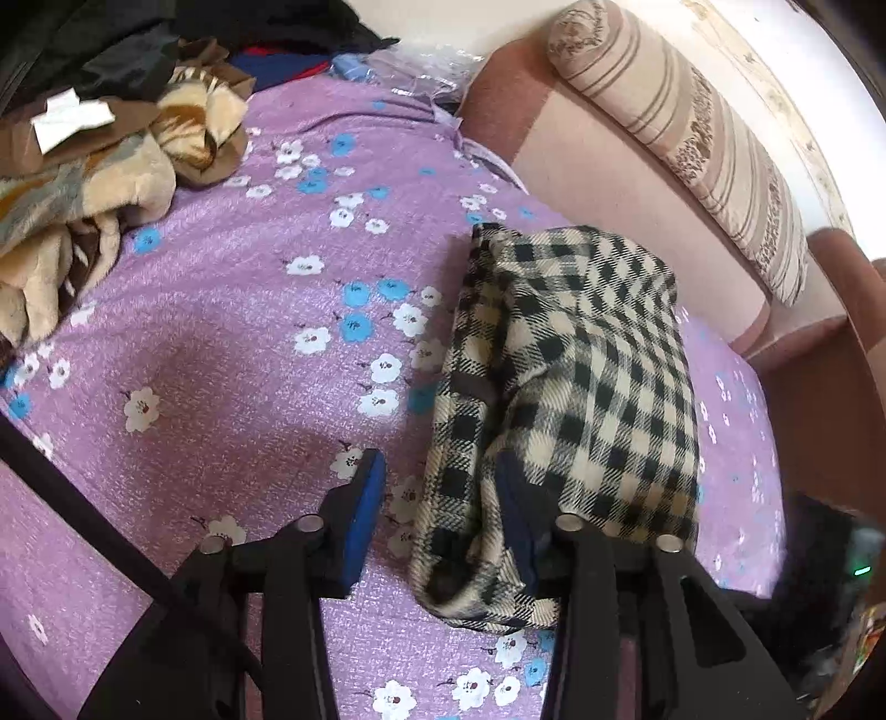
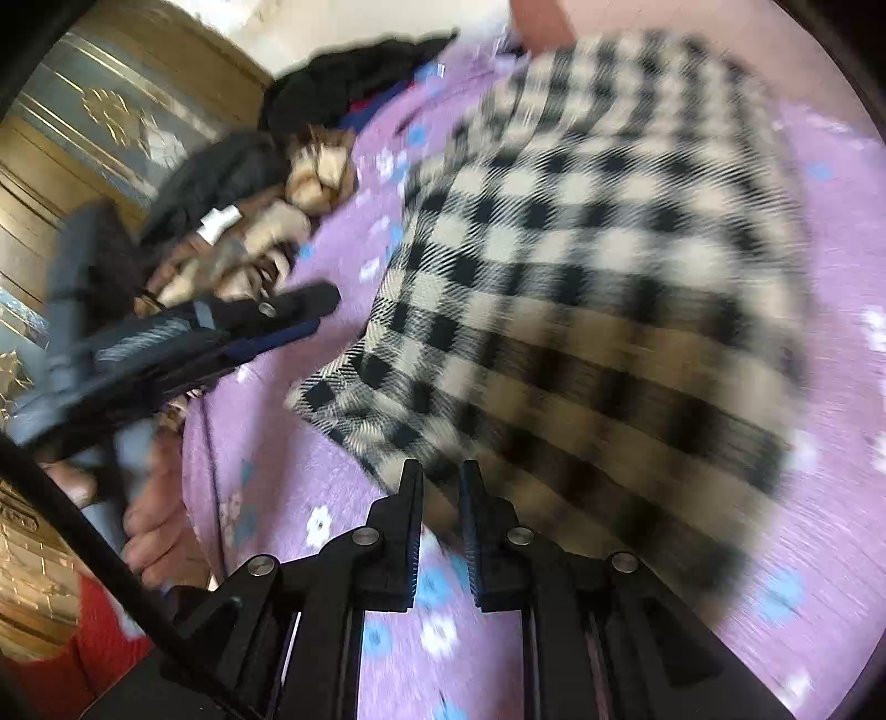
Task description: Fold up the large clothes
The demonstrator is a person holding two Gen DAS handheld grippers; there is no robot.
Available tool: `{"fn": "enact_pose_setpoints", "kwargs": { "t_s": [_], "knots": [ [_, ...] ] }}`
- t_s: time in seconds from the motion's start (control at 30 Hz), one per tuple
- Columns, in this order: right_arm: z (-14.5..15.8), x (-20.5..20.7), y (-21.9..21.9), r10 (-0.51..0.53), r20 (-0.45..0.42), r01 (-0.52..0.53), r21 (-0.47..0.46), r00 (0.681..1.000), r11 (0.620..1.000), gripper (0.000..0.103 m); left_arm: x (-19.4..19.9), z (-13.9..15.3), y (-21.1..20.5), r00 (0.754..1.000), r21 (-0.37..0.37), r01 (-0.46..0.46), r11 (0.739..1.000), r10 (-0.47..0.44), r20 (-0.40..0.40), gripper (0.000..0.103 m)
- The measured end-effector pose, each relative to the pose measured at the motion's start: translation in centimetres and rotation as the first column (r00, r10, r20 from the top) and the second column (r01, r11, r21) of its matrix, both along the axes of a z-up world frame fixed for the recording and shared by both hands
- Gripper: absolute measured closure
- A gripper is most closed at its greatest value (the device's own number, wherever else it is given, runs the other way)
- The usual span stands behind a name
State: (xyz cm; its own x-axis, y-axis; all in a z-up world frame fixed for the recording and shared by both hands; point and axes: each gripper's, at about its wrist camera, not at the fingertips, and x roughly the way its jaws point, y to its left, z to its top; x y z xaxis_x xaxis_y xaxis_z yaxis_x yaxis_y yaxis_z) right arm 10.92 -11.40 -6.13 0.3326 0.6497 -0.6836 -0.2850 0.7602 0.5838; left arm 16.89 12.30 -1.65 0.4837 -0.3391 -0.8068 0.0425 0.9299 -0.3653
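A black-and-cream checked garment [image 1: 570, 399] lies folded into a thick bundle on the purple flowered bedsheet [image 1: 249, 310]. My left gripper [image 1: 443, 498] is open; its left blue pad [image 1: 365, 509] rests over bare sheet, and its right finger is draped by the garment's near edge. In the right wrist view the garment [image 2: 581, 266] is blurred and fills the middle. My right gripper [image 2: 442, 482] has its jaws nearly together with a narrow gap, tips at the garment's near edge; whether cloth is pinched is unclear. The left gripper [image 2: 299, 310] shows there at the left, beside the garment.
A beige and brown fleece blanket [image 1: 94, 205] and dark clothes [image 1: 166, 39] are heaped at the far left of the bed. A pink sofa [image 1: 609, 166] with a striped cushion [image 1: 692, 138] borders the bed's right. A wooden cabinet [image 2: 83, 122] stands at the left.
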Motion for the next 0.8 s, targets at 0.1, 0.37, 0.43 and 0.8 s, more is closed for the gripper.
{"fn": "enact_pose_setpoints", "kwargs": {
  "t_s": [0.1,0.37,0.43,0.8],
  "knots": [
    [2.6,-1.2,-4.9,-0.128,0.074,0.124,0.050,0.989,0.991,0.048,-0.2,0.2,0.1,1.000,0.002,-0.010,1.000,0.010,0.026,0.035],
    [-1.2,2.7,-11.9,-0.371,-0.038,0.373,0.097,0.928,0.923,0.025,2.1,-2.1,-1.3,0.999,0.046,0.045,0.998,-0.047,0.027,0.027],
    [-2.7,4.3,-11.9,-0.376,-0.092,0.387,0.188,0.922,0.903,0.025,3.0,-2.8,-1.4,0.998,0.043,0.050,0.998,-0.051,0.030,0.022],
    [-5.8,10.5,-9.5,-0.350,-0.148,0.378,0.283,0.925,0.881,0.017,5.1,-5.1,-0.8,0.998,-0.185,0.035,0.982,-0.044,-0.047,0.019]
  ]
}}
